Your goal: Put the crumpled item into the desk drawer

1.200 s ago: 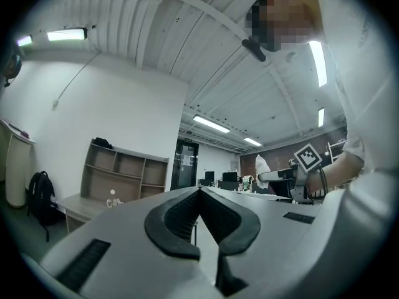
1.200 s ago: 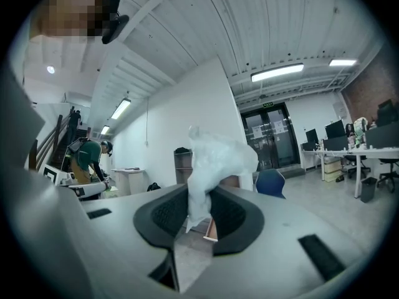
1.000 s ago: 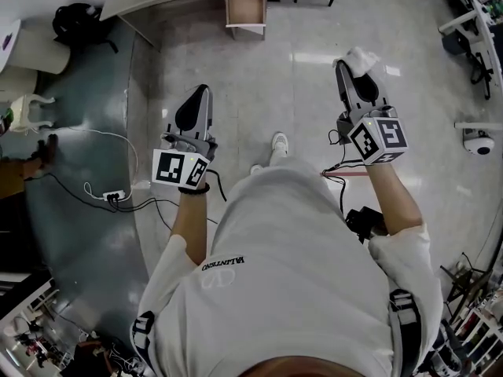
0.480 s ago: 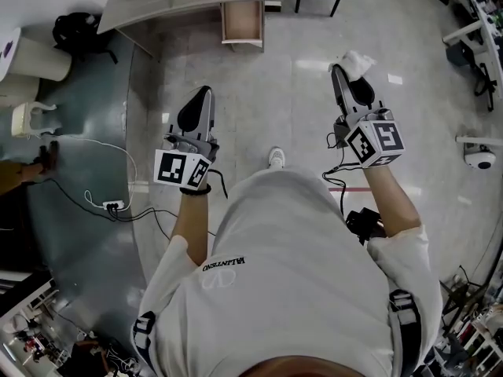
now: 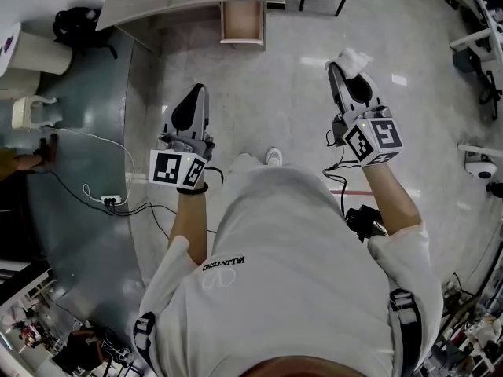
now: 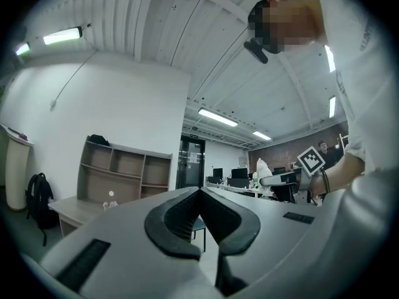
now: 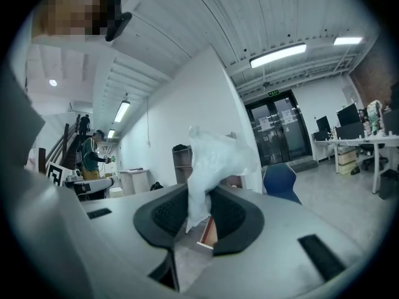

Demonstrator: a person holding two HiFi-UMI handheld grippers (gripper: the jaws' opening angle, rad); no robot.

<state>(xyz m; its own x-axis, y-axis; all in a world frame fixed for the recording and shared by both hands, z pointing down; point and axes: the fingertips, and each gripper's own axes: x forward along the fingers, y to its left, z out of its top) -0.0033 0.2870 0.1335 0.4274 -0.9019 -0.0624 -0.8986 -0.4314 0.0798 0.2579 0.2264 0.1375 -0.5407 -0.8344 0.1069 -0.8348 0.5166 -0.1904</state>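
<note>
The person is standing on the open floor [image 5: 291, 93], well apart from the bench [image 5: 149, 2], and the bench's drawer [image 5: 242, 22] is hanging pulled out toward them.

The right tongs [image 5: 339, 65] are gripping the crumpled item [image 5: 355, 58], a thin white wad. In the right gripper view the pads are pinching only its lower tail while the bulk is billowing up above the jaws. The left tongs [image 5: 196, 93] are carrying nothing, and their jaws are pressing together at the tips.

I'd judge the step in hand to be the carry to the drawer, with most of the way yet to cover.

- **Grip:** the hold is on a narrow tail, so the squeeze wants keeping even, with no swinging of the arm on the way.
- **Approach:** the drawer looks open enough already, so the right tongs can go straight in from above the opening.
- **Release:** it would be better to let go only once the wad is sitting below the drawer's rim. Something this light may cling to a pad or drift out over the edge.
- **Other arm:** the left tongs are free to steady the drawer front if it needs it.
</note>
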